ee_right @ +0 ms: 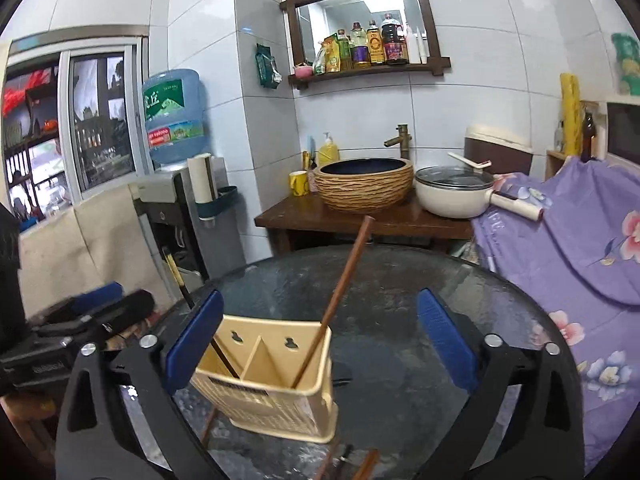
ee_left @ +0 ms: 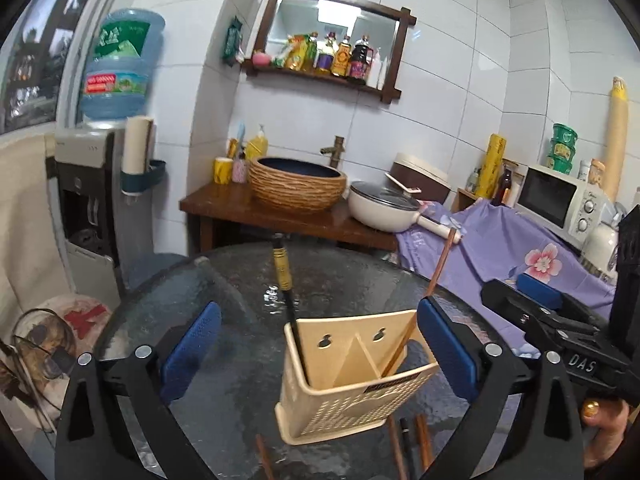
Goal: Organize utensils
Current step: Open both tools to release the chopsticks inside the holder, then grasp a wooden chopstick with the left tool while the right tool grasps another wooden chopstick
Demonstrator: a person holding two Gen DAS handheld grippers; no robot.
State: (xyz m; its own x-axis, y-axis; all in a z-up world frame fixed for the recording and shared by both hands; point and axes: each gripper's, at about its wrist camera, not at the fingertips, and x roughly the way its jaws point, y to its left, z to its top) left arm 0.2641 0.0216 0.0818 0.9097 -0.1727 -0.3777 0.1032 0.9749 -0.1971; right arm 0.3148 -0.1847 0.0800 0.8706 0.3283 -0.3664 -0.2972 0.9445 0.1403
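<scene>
Even indoor light, glare on the glass table (ee_left: 328,280), strong fisheye bending, dark vignetted corners.

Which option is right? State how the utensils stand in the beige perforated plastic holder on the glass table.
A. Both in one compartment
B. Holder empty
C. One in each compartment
C: the black chopstick stands in the holder's left compartment, the brown wooden one in the right.
</scene>
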